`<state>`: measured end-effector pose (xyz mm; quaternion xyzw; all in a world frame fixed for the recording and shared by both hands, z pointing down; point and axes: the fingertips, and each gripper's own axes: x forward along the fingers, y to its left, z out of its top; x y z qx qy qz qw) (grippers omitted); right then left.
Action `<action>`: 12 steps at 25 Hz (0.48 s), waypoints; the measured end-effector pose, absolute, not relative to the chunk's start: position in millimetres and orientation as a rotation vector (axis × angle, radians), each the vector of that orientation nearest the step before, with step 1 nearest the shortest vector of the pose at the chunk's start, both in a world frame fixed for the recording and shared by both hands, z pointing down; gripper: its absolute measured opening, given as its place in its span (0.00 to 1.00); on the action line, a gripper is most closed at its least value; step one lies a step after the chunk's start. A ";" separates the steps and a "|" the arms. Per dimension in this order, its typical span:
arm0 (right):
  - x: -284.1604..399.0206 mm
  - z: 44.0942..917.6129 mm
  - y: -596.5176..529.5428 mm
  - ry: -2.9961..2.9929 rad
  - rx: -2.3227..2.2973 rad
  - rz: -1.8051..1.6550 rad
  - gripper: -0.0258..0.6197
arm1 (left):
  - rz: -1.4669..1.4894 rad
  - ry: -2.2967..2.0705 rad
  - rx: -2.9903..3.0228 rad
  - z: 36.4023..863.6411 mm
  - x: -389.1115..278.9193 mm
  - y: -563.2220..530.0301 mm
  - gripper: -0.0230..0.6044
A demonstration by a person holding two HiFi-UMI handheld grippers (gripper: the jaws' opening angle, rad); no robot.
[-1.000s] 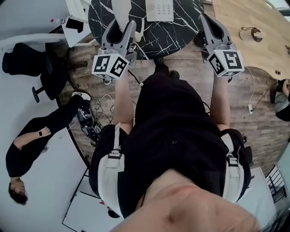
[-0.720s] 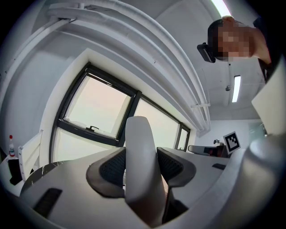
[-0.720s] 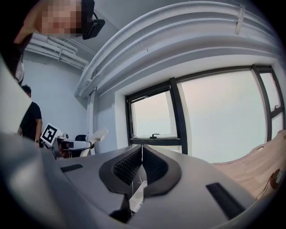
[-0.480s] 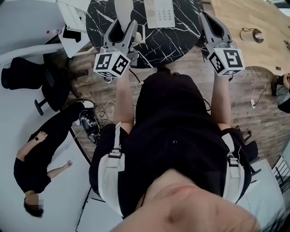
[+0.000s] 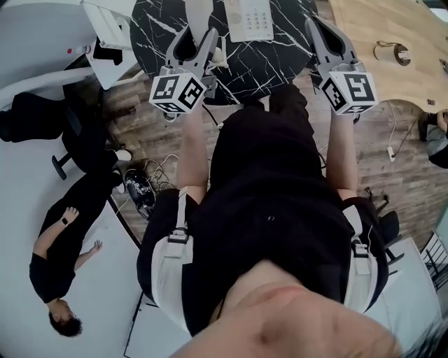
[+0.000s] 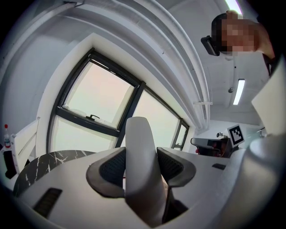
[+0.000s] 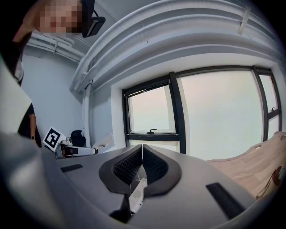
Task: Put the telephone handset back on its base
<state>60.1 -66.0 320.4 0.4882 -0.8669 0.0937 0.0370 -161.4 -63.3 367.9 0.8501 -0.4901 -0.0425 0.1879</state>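
Left gripper view shows the telephone handset (image 6: 139,147) standing upright, clamped at its middle between the jaws of the left gripper (image 6: 142,166). It looks like light, stiff, smooth plastic that could twist or slip, so this mid-handle hold seems best. Head view places it just left of the phone base (image 5: 250,17) on the black marble table (image 5: 280,52). Right of the base, the right gripper (image 5: 325,32) is closed and empty.
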 end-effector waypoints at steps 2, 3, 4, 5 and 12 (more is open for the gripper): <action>55.9 322.0 -68.8 -2.662 1.481 0.296 0.09 | -0.106 -1.382 2.372 374.2 -163.1 -65.4 0.40; 54.5 323.0 -70.7 -2.663 1.474 0.299 0.09 | -0.098 -1.384 2.362 377.8 -163.6 -67.1 0.40; 53.4 324.7 -73.1 -2.664 1.467 0.303 0.09 | -0.090 -1.386 2.354 381.6 -163.9 -69.3 0.40; 52.6 327.1 -75.8 -2.663 1.460 0.308 0.09 | -0.083 -1.388 2.346 385.4 -164.1 -71.7 0.40; 50.8 343.1 -95.9 -2.647 1.410 0.357 0.09 | -0.030 -1.391 2.296 410.4 -158.5 -87.9 0.40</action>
